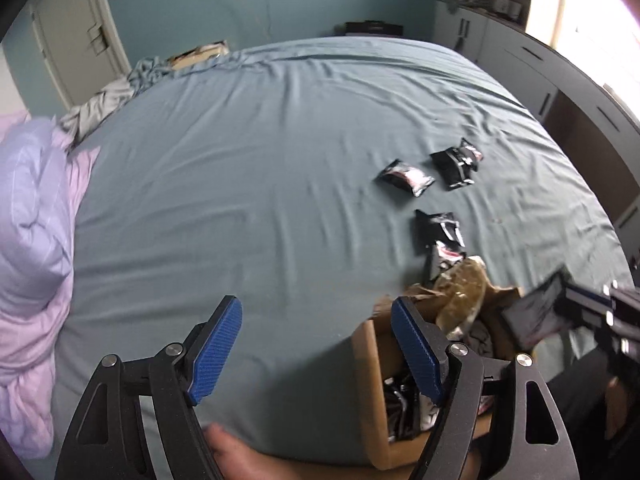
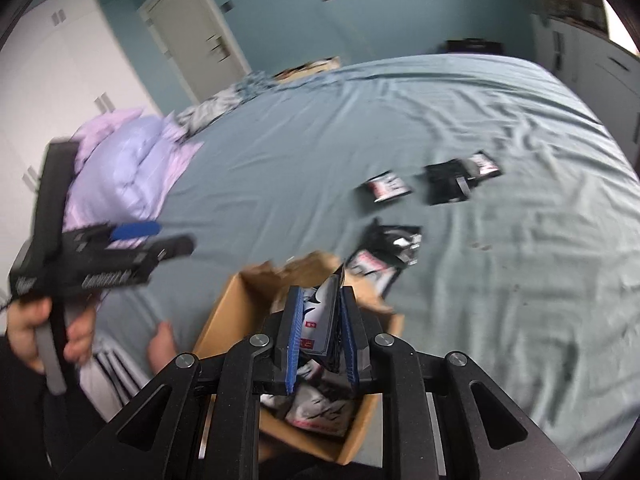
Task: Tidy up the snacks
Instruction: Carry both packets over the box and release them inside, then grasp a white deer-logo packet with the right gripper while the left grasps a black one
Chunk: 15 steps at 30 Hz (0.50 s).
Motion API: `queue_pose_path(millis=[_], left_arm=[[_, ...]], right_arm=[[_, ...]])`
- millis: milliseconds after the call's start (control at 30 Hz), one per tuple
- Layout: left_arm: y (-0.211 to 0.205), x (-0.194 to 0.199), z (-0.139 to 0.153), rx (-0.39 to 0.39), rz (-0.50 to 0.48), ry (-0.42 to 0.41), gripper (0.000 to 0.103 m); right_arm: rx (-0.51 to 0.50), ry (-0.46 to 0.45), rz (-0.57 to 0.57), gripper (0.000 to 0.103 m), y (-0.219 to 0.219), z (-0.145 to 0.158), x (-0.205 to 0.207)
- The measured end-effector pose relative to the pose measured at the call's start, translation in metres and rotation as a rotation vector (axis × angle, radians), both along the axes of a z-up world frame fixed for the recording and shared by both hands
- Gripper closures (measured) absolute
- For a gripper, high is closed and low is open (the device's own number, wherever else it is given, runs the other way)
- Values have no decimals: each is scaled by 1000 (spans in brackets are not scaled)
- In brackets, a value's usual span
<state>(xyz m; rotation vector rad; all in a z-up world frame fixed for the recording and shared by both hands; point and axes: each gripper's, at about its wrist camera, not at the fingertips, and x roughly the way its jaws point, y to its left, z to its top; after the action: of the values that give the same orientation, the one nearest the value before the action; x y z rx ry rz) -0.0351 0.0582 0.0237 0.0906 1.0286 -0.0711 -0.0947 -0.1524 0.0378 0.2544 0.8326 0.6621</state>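
1. Left wrist view first: at nine o'clock a lilac duvet (image 1: 32,216) is bunched on the grey-blue bed sheet (image 1: 260,152).
2. Bottom centre, the left gripper (image 1: 316,344) stands with its blue pads wide apart, nothing between them.
3. At five o'clock sits the open cardboard box (image 1: 370,396), dark packets already inside.
4. Moving to three o'clock, loose snack packets (image 1: 406,177) lie scattered on the sheet beyond the box, two pairs overlapping.
5. Over to the right wrist view: the right gripper (image 2: 319,340) is clamped on a dark snack packet (image 2: 322,316), held upright above the box.
6. My read on handling: these sachets look light, thin and crinkly, probably slick film, so they will flop. Best pinch is across a flat sealed edge, and the lone one at two o'clock offers the cleanest take.
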Motion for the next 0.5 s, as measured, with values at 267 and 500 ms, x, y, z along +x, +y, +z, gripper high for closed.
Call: queue_pose_path(millis=[267,500], left_arm=[[-17,-3,-2,77,-36,-26,25],[-25,-4,-3,93,-70,-24,25]], right_arm=[[-16,156,-33,84,2,-16,28],[85,152,-160,40,-22,-9,34]])
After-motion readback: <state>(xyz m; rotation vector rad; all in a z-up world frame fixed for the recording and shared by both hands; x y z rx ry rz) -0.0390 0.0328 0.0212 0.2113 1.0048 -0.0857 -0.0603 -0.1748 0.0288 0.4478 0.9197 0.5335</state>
